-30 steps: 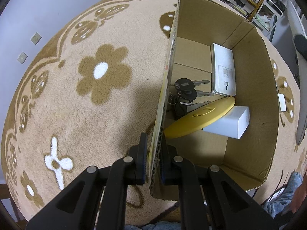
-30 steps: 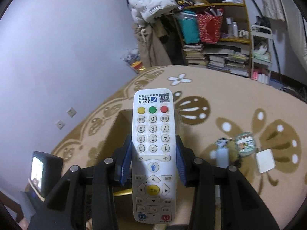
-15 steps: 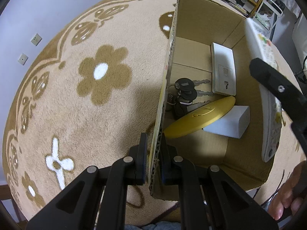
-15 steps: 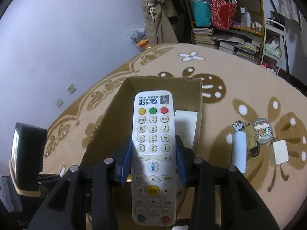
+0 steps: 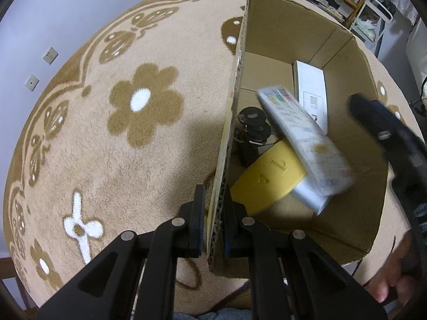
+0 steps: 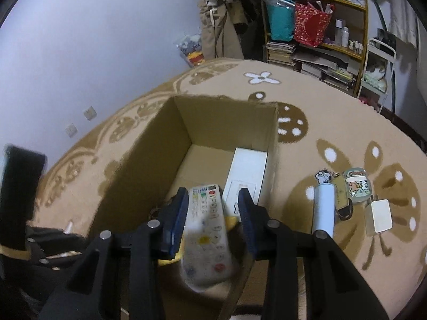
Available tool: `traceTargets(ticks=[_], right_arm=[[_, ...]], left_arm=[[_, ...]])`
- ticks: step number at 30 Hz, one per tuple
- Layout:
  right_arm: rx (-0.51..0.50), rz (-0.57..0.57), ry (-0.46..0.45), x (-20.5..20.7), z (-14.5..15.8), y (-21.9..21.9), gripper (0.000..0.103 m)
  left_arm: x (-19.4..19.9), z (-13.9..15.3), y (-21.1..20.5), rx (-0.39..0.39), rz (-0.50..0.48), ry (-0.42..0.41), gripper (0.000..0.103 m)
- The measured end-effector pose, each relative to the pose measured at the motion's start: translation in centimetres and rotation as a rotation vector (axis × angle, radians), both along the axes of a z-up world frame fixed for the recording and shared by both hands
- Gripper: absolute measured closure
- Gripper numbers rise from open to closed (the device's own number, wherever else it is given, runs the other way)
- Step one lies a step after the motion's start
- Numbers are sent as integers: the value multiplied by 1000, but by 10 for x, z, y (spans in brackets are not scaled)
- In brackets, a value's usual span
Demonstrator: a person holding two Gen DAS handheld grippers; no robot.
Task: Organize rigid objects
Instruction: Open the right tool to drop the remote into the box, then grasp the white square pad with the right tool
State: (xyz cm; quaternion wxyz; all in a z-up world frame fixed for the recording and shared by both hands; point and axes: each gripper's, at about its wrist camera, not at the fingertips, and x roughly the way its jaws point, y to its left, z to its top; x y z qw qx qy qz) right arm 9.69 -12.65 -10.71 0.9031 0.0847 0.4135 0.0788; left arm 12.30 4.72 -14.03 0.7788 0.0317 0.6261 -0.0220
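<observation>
One remote control [image 6: 205,229], white with coloured buttons, is the thing in hand, or rather just out of it: it shows smeared with motion inside the cardboard box [image 5: 293,26], tilted above a yellow disc [image 5: 267,178] and a small white block [image 5: 309,197], and looks to be in mid-drop. The right gripper [image 6: 212,194] hangs over the open top with its jaws standing wider than the remote; a gap shows on one side, so the claw is released and nothing is grasped. In the left wrist view the remote sits well clear of that gripper's dark finger, which agrees. Letting go from above the rim makes sense, since the box floor is already crowded and there is little room to reach down. Beneath and beside the remote lie a bunch of black-headed keys [image 5: 252,128] and a flat white device [image 5: 311,90] against the far wall. The left gripper [image 5: 213,194] is clenched on the near cardboard wall, pinching it between both pads, most likely to keep the light box steady and its mouth open while things go in. Outside, on the flowered rug [image 5: 106,160], a white cylinder [image 6: 324,208], some cartoon keychains [image 6: 356,186] and a small white square [image 6: 381,214] wait in a cluster, so the sorting seems roughly half done.
</observation>
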Motion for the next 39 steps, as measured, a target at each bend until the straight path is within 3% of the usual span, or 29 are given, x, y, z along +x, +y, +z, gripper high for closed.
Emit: traceTargets(ticks=[3,6,7,12,17,23,39], right_arm=[[8,-30,-30,-5,11,-13,57],[22,-42,-59,-6,20,-29,31],[26,-40,-65,-6,22,-34,26],[-12,-98,-61,-3,24,-66,14],[-77,-180,-22,-1,12,-99,14],[-58,-310,52,0,-13,-142,14],[-147,-434,171,2,-66,-200,5]], left_arm=[[1,0,0,-6,3,3,92],[1,-1,0,0,0,1,92],[1,-1,1,0,0,1,92],[1,-1,1,-2,0,1,92],[1,-1,0,2,0,0,92],[1,-1,1,0,1,2,92],[0,-2,-1,8,-3,2,91]])
